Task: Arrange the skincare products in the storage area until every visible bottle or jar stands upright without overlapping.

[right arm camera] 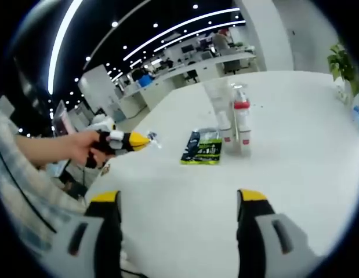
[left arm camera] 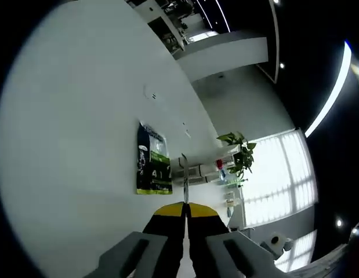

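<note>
So the landmark here is the big white tabletop (right arm camera: 283,174), and everything sits relative to that. Out toward the middle of it there's a flat dark sachet with a green label (right arm camera: 202,148) lying on its face, and just beside it a little cluster of upright products: a clear pump bottle with a red collar (right arm camera: 242,124) and a pale slim tube (right arm camera: 224,124) next to it, so close I can't tell if they touch. Those two already look fine. The sachet is the odd one out, lying flat with its long axis running roughly away from the right gripper (right arm camera: 179,231).

That right gripper has its yellow-tipped jaws spread wide with nothing between them, hovering over the near part of the tabletop, and the sachet lies straight ahead and a bit left of its centre line.

The left gripper (right arm camera: 145,139) comes in from the tabletop's left edge, held in a person's hand (right arm camera: 80,147). Its jaws are pressed together on something thin and shiny, maybe a small foil strip (left arm camera: 184,176), hard to say what exactly. In the left gripper view the sachet (left arm camera: 152,159) sits just left of the tips.

My guess: the left one is nearer, but it's busy, so the free right one seems better placed for the sachet. No containers I can make out.
</note>
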`<state>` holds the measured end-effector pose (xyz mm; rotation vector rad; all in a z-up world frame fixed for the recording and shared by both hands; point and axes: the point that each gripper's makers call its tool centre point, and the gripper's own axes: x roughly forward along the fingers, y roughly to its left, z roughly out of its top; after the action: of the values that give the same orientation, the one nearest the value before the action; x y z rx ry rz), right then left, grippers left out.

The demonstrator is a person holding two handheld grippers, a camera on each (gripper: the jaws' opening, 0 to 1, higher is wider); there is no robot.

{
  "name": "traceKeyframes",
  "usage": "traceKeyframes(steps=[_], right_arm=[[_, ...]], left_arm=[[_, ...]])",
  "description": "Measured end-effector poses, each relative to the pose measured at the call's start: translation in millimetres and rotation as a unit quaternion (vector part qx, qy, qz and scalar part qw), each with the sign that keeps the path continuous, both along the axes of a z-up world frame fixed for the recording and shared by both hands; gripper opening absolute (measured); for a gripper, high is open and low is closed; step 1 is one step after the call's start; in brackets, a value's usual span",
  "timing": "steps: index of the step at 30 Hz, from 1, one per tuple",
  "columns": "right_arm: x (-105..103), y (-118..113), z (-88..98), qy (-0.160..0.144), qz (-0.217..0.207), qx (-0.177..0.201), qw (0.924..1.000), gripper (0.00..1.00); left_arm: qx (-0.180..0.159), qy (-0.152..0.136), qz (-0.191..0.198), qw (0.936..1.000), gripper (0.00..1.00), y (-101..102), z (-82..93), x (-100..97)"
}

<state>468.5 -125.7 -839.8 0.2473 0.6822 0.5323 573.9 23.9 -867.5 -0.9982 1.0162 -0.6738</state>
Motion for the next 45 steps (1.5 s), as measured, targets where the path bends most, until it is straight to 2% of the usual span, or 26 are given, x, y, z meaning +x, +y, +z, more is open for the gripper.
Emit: traceKeyframes(steps=[7,12,21,27,32,38,45], right_arm=[[9,-6,-1.8,0.005,-0.003,-0.005,1.0,0.8],[12,-5,-5.3,0.011,0.005,-0.013,0.9999,0.8],[9,-8,-12.6,0.027,0.001,-0.019,0.9995,0.79],[8,-12,-18.9,0.04,-0.012,-0.018,0.999,0.79],[8,-14,-21.5,0.048,-0.017,-0.022,0.9985,0.79],[9,-20,-25.8,0.058,-0.025,-0.025,0.9977,0.79],[9,-25,-30.5,0.071,-0.032,-0.027,0.9966,0.79]], left_arm=[[0.016,0.002,0.011,0.9998,0.0,7,-12.0,21.3],[0.036,0.006,0.002,0.9993,0.0,10,-25.3,27.8],[0.053,0.02,0.019,0.9982,0.0,15,-45.5,36.8],[0.044,0.034,0.043,0.9976,0.0,16,-53.2,47.5],[0.031,0.044,0.075,0.9958,0.0,16,-59.6,66.0],[0.038,0.052,0.077,0.9949,0.0,15,-72.4,80.8],[0.042,0.038,0.077,0.9954,0.0,14,-71.5,100.1]])
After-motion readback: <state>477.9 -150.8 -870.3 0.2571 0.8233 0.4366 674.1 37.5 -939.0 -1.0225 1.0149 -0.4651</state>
